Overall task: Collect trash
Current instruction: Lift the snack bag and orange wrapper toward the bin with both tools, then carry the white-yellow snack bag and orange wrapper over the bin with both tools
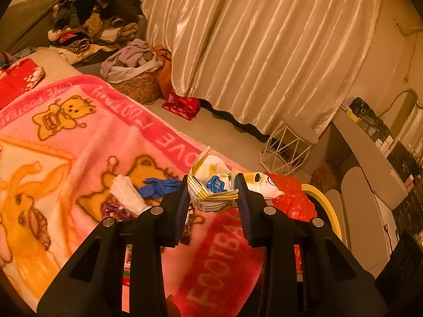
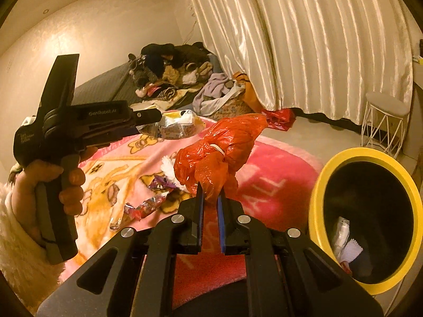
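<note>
My left gripper [image 1: 212, 198] is shut on a crumpled white-and-yellow snack packet [image 1: 211, 185] and holds it above the pink blanket [image 1: 79, 137]; the same packet [image 2: 177, 125] shows in the right wrist view at the tip of that hand-held gripper [image 2: 148, 117]. My right gripper [image 2: 211, 198] is shut on a red plastic bag [image 2: 224, 148], lifted over the blanket [image 2: 277, 179]. A yellow-rimmed black bin [image 2: 317, 192] stands just right of it, with some paper inside. On the blanket lie a blue glove [image 1: 158, 186], a white wrapper [image 1: 127, 194] and shiny purple wrappers [image 2: 148, 203].
Cream curtains [image 1: 264, 52] hang behind. A laundry basket [image 1: 137, 84] and a heap of clothes [image 1: 92, 18] sit at the back left. A red bag [image 1: 182, 105] lies on the floor. A white wire stool [image 2: 383, 121] stands near the curtain.
</note>
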Tool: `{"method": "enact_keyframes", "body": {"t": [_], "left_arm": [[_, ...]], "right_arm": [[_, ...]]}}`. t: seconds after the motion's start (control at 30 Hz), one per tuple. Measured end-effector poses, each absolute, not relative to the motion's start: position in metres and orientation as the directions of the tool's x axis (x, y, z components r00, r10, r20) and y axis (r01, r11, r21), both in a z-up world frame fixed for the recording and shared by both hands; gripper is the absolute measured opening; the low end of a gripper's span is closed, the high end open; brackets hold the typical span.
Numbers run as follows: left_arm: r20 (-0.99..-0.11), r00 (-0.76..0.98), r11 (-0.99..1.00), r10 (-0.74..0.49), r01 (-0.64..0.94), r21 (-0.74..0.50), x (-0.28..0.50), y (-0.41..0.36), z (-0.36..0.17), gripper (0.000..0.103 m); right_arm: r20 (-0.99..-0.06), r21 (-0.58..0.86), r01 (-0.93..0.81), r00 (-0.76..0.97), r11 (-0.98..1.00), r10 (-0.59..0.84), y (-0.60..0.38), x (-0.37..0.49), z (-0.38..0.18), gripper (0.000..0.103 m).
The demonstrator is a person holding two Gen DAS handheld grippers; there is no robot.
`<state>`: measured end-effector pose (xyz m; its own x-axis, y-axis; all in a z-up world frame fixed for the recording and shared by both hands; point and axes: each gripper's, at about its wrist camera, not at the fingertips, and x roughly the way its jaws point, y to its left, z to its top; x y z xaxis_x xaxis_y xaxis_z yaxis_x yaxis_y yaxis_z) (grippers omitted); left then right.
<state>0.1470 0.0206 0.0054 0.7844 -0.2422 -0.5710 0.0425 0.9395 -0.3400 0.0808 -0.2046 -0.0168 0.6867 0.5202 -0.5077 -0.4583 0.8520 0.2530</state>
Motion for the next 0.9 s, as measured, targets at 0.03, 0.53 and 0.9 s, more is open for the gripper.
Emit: {"method": "enact_keyframes", "body": {"t": [0.03, 0.53, 0.9], "left_arm": [[-0.57, 0.784, 0.94, -0.246, 0.048, -0.339, 0.147, 0.016, 0.006, 0.027], [-0.568, 0.77, 0.941, -0.291, 0.123, -0.316, 0.146, -0.028, 0.011, 0.027], [-0.567, 0.758, 0.937, -0.324, 0.175, -0.302, 0.146, -0.056, 0.013, 0.027]], "right_arm": [[-0.506, 0.257, -0.452, 0.691, 0.855, 0.517, -0.208, 0.08, -0.017, 0.009], [-0.481, 0.285, -0.373, 0.742, 0.883, 0.468, -0.251, 0.077, -0.013, 0.009], [-0.473, 0.303, -0.313, 0.771, 0.9, 0.427, -0.274, 0.077, -0.011, 0.009]]}}
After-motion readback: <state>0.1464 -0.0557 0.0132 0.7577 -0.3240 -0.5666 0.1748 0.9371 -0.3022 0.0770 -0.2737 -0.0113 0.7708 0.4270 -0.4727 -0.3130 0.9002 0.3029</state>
